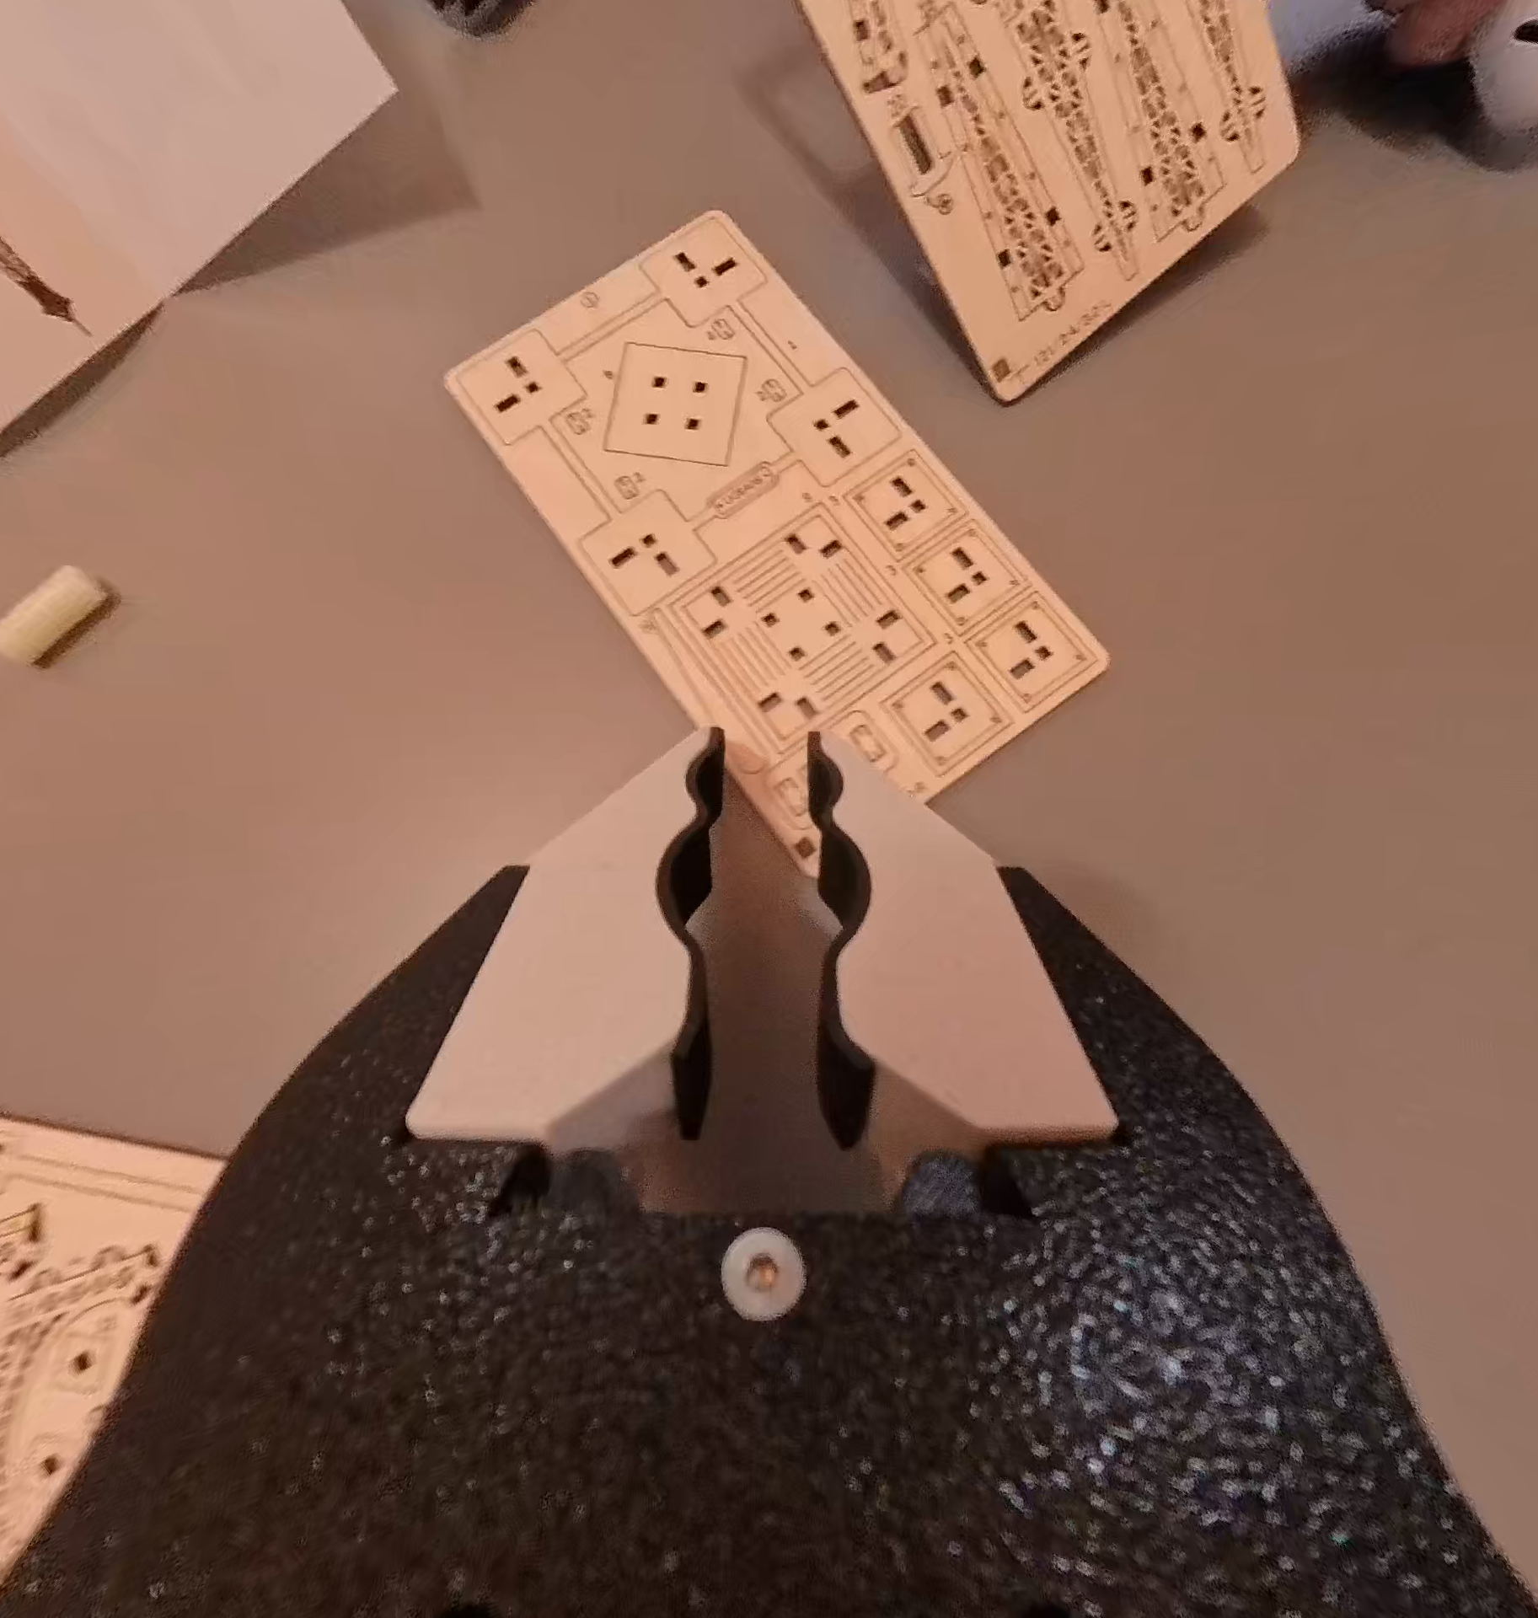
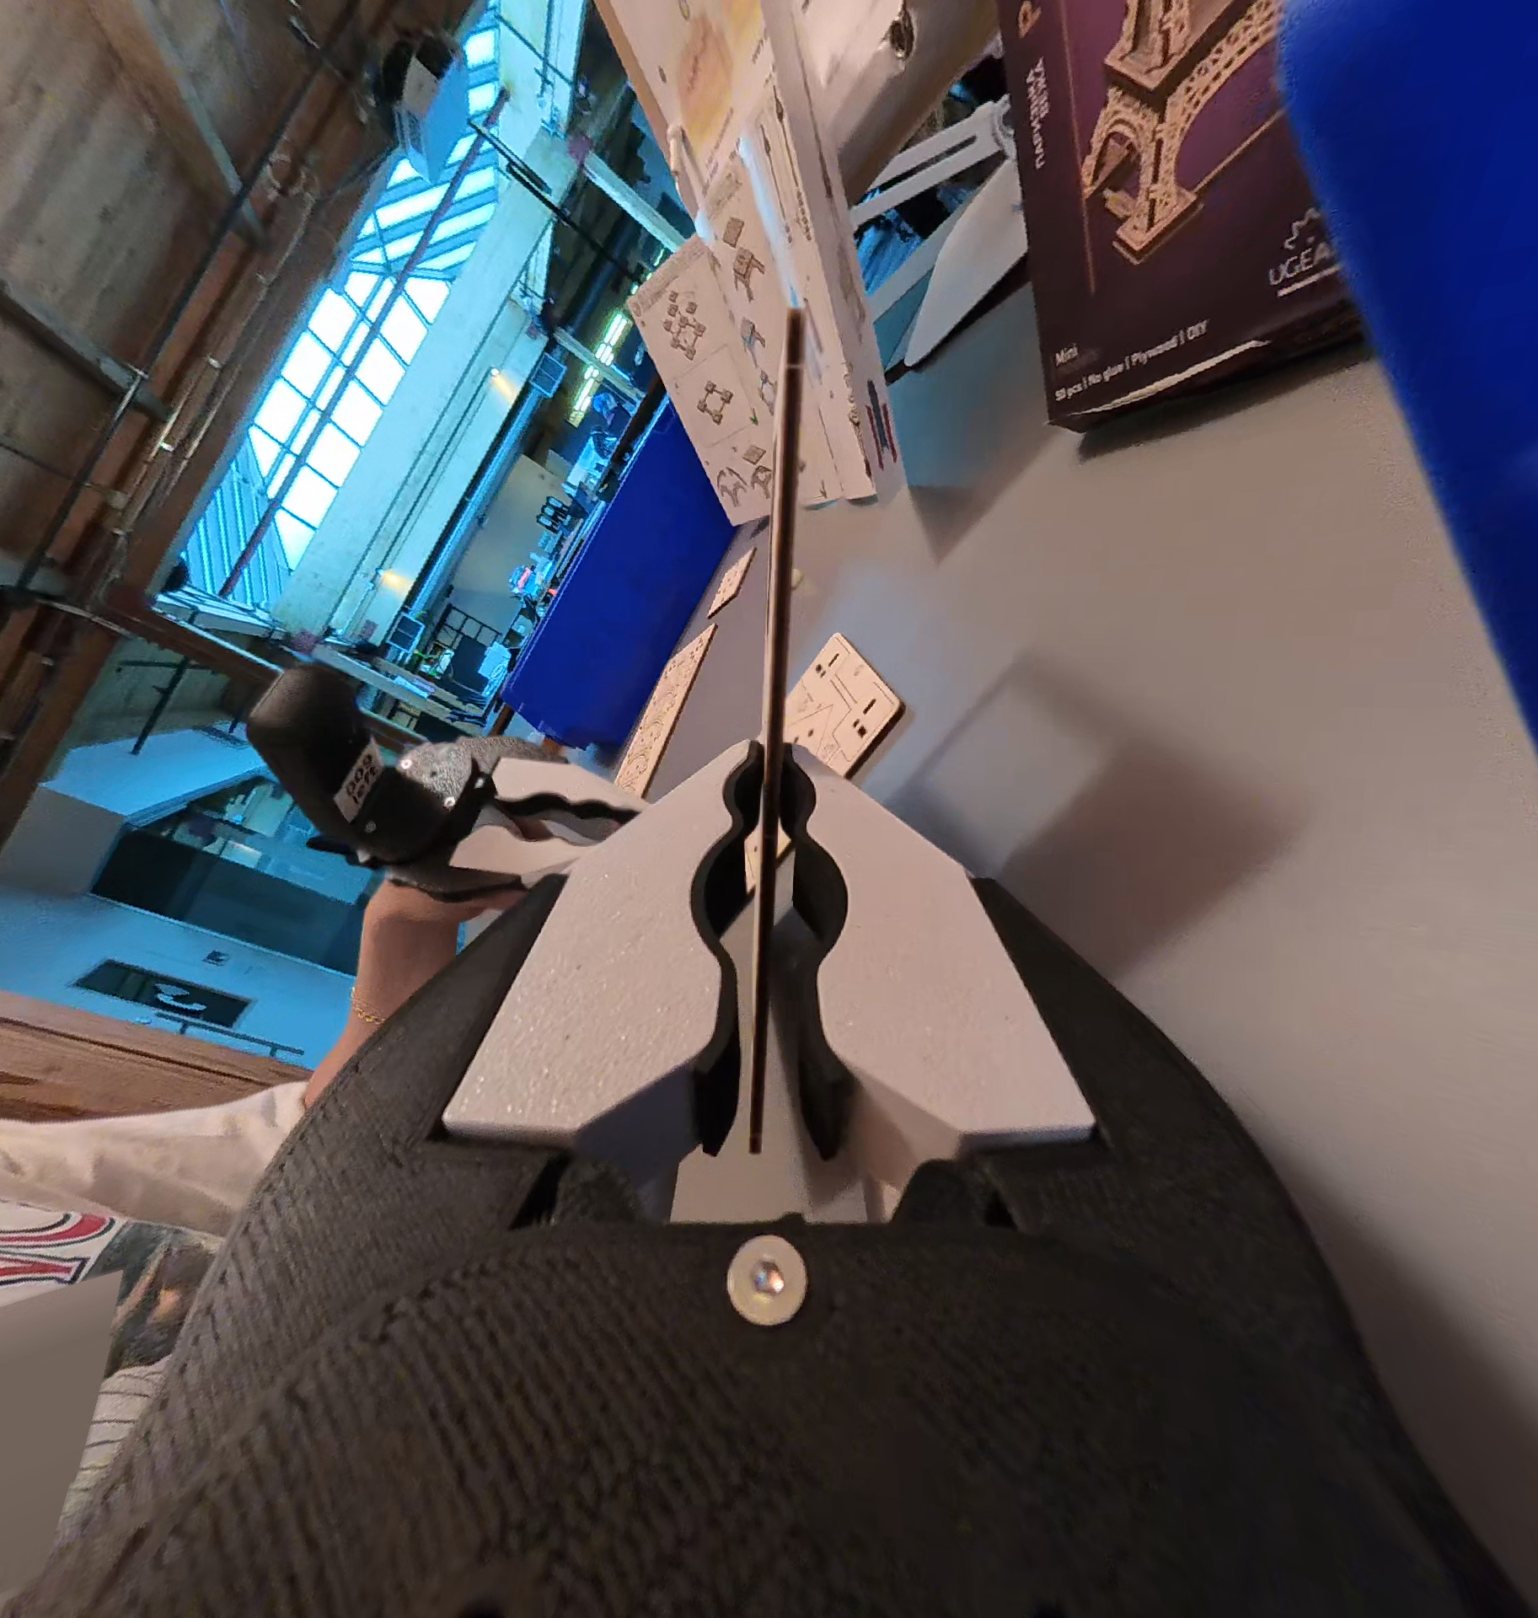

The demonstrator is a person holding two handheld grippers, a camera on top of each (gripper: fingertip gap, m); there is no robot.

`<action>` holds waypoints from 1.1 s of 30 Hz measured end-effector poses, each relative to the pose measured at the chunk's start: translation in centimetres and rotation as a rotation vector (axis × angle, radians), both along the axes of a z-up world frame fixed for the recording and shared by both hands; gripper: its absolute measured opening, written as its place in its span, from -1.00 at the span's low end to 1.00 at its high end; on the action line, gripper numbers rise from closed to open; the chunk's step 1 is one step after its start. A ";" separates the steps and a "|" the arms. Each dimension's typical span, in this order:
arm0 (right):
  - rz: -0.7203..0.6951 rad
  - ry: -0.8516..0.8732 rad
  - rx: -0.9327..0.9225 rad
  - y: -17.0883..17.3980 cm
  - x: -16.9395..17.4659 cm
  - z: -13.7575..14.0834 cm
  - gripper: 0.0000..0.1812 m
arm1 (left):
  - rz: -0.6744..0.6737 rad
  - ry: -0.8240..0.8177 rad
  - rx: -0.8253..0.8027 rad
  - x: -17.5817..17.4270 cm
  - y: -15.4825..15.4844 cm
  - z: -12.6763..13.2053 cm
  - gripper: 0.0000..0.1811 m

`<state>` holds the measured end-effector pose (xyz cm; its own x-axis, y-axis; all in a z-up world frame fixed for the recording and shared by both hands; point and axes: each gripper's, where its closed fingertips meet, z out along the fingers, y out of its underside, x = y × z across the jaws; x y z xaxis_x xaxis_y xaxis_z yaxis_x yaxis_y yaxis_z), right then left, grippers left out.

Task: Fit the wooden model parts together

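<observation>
The left gripper (image 1: 765, 744) hovers above the grey table (image 1: 1273, 700) with its jaws a narrow gap apart and nothing between them. Just ahead of its fingertips lies a flat wooden sheet of square parts (image 1: 774, 517), its near corner showing through the gap. Farther ahead and to the right, a second wooden sheet with long lattice parts (image 1: 1071, 166) stands tilted up off the table. To the left of the gripper rests a small pale ribbed block (image 1: 47, 613), and near its lower left another cut sheet (image 1: 38, 1269) pokes into view.

The right gripper (image 2: 772, 762) is clamped on a thin wooden sheet seen edge-on (image 2: 783, 543), which rises straight out beyond its fingertips. Beyond that sheet stand an instruction leaflet (image 2: 712, 368) and a dark purple box (image 2: 1168, 210); the left gripper (image 2: 564, 814) shows off to the left, probably at about table height
</observation>
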<state>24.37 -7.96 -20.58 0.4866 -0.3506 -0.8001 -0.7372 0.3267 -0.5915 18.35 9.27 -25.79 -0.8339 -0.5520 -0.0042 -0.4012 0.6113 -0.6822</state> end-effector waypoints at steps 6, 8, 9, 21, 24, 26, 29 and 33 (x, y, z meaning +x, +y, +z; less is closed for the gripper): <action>0.002 0.030 -0.019 0.1 0.2 -0.9 -0.98 | 0.022 0.025 -0.023 -2.1 -1.5 -0.7 -0.89; -0.004 0.033 -0.030 0.0 0.2 -1.0 -0.98 | 0.013 0.026 -0.013 -2.6 -1.9 -0.7 -0.90; -0.008 0.035 -0.046 -0.1 0.2 -1.2 -0.97 | 0.013 0.019 -0.006 -2.7 -1.9 -0.8 -0.90; 0.006 0.091 -0.155 -0.7 1.0 -3.0 -0.93 | 0.020 0.008 -0.036 -2.8 -2.9 -0.8 -0.89; 0.034 0.106 -0.174 -0.5 1.2 -3.2 -0.93 | 0.008 0.003 -0.054 -2.8 -3.0 -0.7 -0.88; 0.036 0.114 -0.188 -0.6 1.5 -3.3 -0.92 | 0.015 -0.006 -0.064 -2.7 -2.8 -0.6 -0.81; 0.048 0.125 -0.209 -0.5 1.7 -3.4 -0.92 | 0.135 -0.096 -0.087 -0.9 0.2 1.0 -0.70; 0.067 0.128 -0.264 -0.4 2.0 -3.5 -0.91 | 0.381 -0.178 0.019 1.6 8.3 1.8 -0.62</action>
<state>26.36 -8.37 -24.05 0.4168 -0.5251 -0.7420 -0.8260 0.1220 -0.5503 19.91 17.55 -23.96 -0.5554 -0.8192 -0.1433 -0.4778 0.4553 -0.7512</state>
